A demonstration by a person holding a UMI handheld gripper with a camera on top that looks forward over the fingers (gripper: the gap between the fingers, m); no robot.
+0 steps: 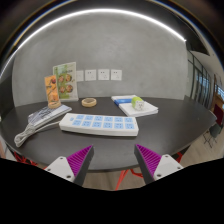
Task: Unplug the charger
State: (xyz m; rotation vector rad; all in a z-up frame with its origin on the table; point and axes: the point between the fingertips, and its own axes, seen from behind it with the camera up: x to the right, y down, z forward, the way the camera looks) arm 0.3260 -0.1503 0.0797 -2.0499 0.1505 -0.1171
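A white power strip (98,123) with blue sockets lies on the dark round table (170,125), ahead of my fingers. No charger plugged into it can be made out. My gripper (113,160) is open and empty, its purple pads wide apart, hovering before the table's near edge. White wall sockets (103,74) sit on the wall behind the table.
A roll of tape (89,102) lies beyond the strip. A bundle of white cable and papers (36,119) lies left of it. Books (133,104) lie to the right. A printed card (62,84) stands at the back left. A red cable (124,175) shows below the table.
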